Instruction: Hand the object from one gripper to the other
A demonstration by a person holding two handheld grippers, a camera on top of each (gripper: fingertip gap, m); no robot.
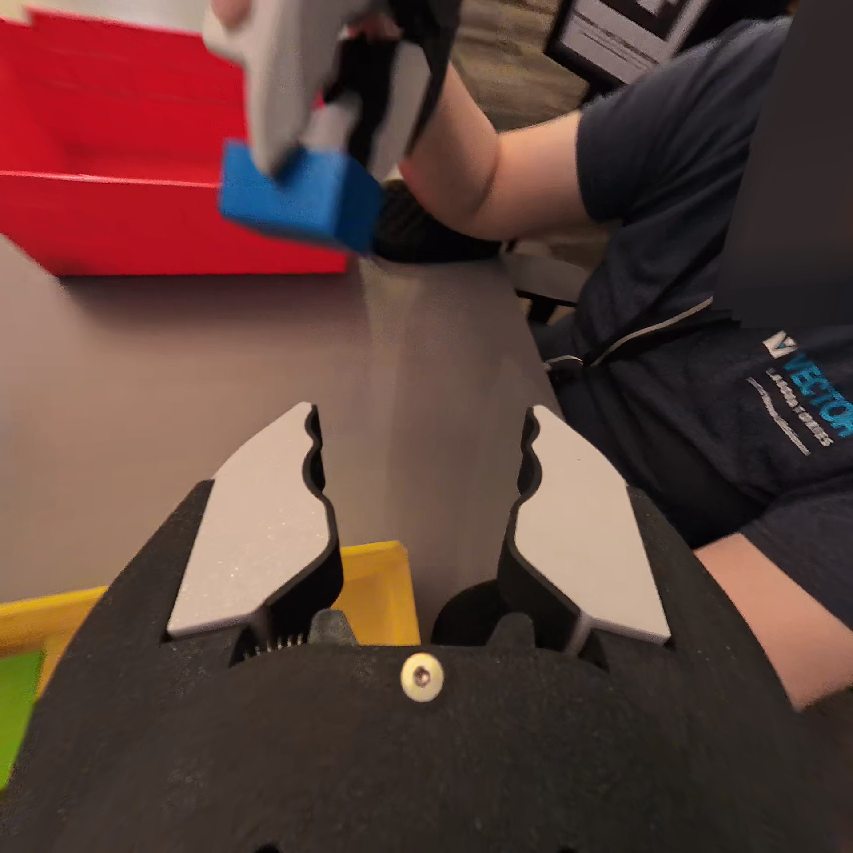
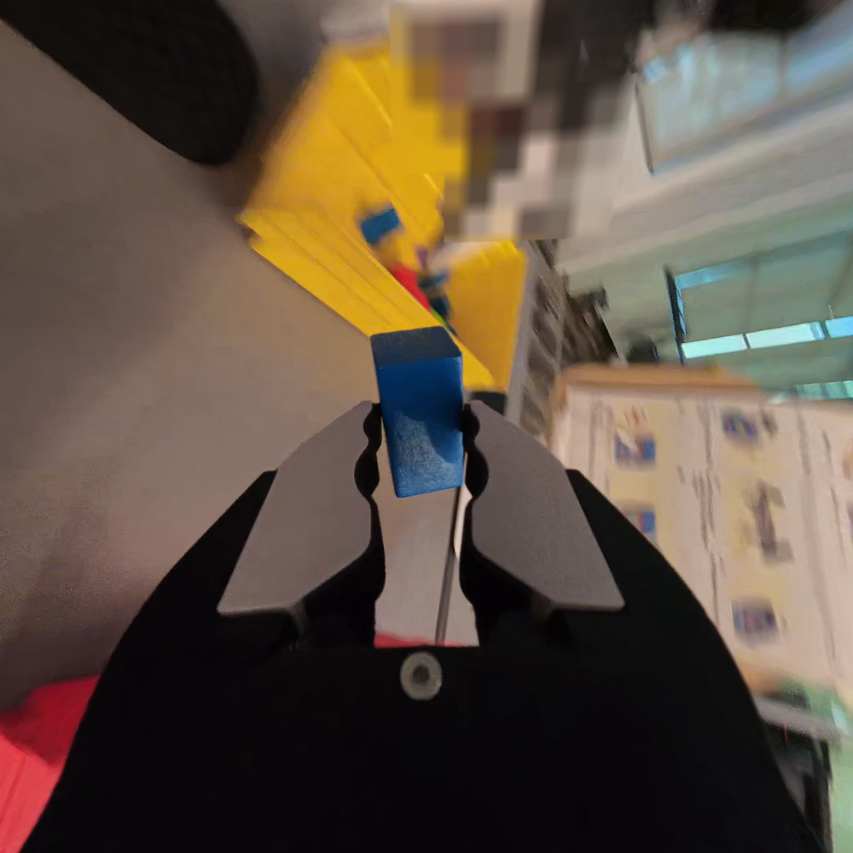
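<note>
The right claw (image 2: pixel 421 454) pinches the blue block (image 2: pixel 417 411) by its lower end above the grey table (image 1: pixel 231 369), so the left claw (image 1: pixel 422 454), wide and empty, should take the free end squarely.

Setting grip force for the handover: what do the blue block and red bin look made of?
Blue block: matte, finely grainy faces with crisp edges, probably painted wood or dense foam; can't tell which. Red bin: smooth, uniform walls with moulded ridges, likely rigid plastic.
</note>
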